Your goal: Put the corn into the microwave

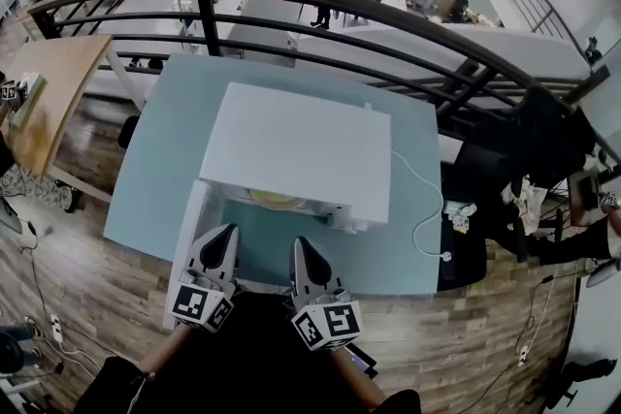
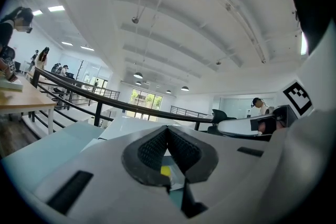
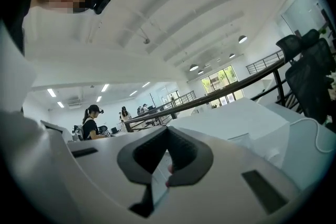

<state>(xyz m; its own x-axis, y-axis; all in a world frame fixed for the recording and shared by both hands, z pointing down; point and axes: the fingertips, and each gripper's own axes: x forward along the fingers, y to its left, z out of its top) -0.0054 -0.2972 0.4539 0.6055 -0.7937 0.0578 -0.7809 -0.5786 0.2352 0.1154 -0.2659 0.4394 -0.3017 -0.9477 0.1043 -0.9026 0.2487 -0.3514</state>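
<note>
Yellow corn lies inside the white box-shaped microwave, just behind its open front; I count one pale yellow shape there, and cannot make out whether it rests on a dish. In the left gripper view a small yellow patch shows low in the gap behind the pads. The microwave's white door hangs open on the left side. One microwave stands on one pale blue-green table, with one white cable trailing off its right side to a plug.

Two grippers are held just short of the opening, side by side. The left gripper is clenched, its ribbed black pads meeting at the tip with nothing pinched between them. The right gripper is likewise clenched on nothing (its own view shows the pads together).
</note>
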